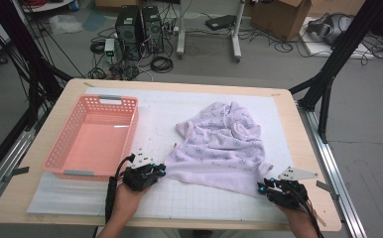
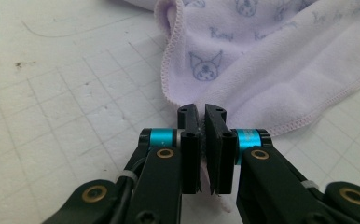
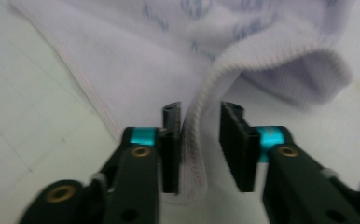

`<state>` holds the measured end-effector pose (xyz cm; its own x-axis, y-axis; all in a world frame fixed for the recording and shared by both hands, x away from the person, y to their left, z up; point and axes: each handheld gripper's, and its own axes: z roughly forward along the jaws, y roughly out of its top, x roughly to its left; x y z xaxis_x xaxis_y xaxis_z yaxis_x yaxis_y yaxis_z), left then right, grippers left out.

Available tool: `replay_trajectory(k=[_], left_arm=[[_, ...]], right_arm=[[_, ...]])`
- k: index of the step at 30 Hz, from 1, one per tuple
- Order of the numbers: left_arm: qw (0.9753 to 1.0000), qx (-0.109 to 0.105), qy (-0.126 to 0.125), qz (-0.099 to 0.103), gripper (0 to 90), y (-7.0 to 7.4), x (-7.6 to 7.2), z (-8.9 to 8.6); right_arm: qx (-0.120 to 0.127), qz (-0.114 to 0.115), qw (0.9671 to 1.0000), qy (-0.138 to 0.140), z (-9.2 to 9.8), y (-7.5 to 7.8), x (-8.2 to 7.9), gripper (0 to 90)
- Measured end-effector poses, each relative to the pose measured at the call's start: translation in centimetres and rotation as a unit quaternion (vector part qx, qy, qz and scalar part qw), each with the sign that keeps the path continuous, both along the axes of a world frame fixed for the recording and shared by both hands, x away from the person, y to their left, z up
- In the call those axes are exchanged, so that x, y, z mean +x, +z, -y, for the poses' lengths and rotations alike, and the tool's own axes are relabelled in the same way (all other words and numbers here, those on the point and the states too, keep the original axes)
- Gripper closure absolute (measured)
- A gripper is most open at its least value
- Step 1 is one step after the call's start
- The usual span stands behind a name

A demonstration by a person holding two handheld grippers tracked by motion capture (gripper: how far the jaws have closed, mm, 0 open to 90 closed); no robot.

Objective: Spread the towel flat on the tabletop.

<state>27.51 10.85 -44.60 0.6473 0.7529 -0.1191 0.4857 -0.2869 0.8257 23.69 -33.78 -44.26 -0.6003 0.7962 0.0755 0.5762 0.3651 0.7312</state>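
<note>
Black fingers (image 2: 214, 140) of the left gripper (image 1: 160, 171) are pressed together on the near left corner of the soft lilac fleece cloth with small printed cartoon faces (image 1: 219, 146), a sliver of hem caught between them. At the cloth's near right corner the right gripper (image 1: 264, 187) has its fingers (image 3: 236, 144) parted around a raised fold of the ribbed hem; the fold leans on one finger and stands clear of the other, so nothing is clamped there yet.

That cloth lies rumpled on the white gridded mat (image 1: 199, 198) in the middle and right part of the counter (image 1: 303, 218), its far half bunched in folds, its near edge running towards the counter's front edge. A salmon-pink perforated plastic basket (image 1: 63, 146) stands near the counter's left edge, apart from the cloth.

Judging by how it slumps and creases, the cloth is light, limp and not slippery; it should sag between two holds and will not break. The stitched hem at the corners looks the best place to take it, pinching one layer only, since a thicker fold could slide out.
</note>
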Motion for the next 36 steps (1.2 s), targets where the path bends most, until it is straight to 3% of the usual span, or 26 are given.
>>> replay_trajectory(k=[2,10,16,29,34,36], left_arm=[[1.0,0.0,-0.002,-0.001,84.5,0.0,-0.2,-0.1],[0.9998,-0.008,-0.016,-0.003,84.6,0.0,-1.7,-0.2],[0.9992,-0.024,-0.027,-0.013,84.6,-0.2,-3.4,-0.4],[0.998,-0.019,-0.058,-0.018,84.2,-0.6,-9.0,0.8],[0.9974,-0.021,-0.065,-0.021,84.1,-0.7,-10.6,0.8],[0.997,-0.016,-0.073,-0.021,84.2,-0.8,-11.5,0.8]], right_arm=[[0.004,-0.008,0.9999,0.005,0.3,-0.2,0.0,84.2],[0.0,-0.006,0.9999,-0.015,1.5,0.2,-1.1,85.0],[0.006,0.001,0.9995,-0.032,2.0,0.7,-3.0,84.8],[0.012,0.007,0.9977,-0.066,3.2,0.6,-10.2,83.7],[0.018,0.003,0.9965,-0.081,3.6,0.6,-11.8,83.7],[0.031,-0.001,0.9959,-0.084,3.6,0.7,-12.6,84.2]])
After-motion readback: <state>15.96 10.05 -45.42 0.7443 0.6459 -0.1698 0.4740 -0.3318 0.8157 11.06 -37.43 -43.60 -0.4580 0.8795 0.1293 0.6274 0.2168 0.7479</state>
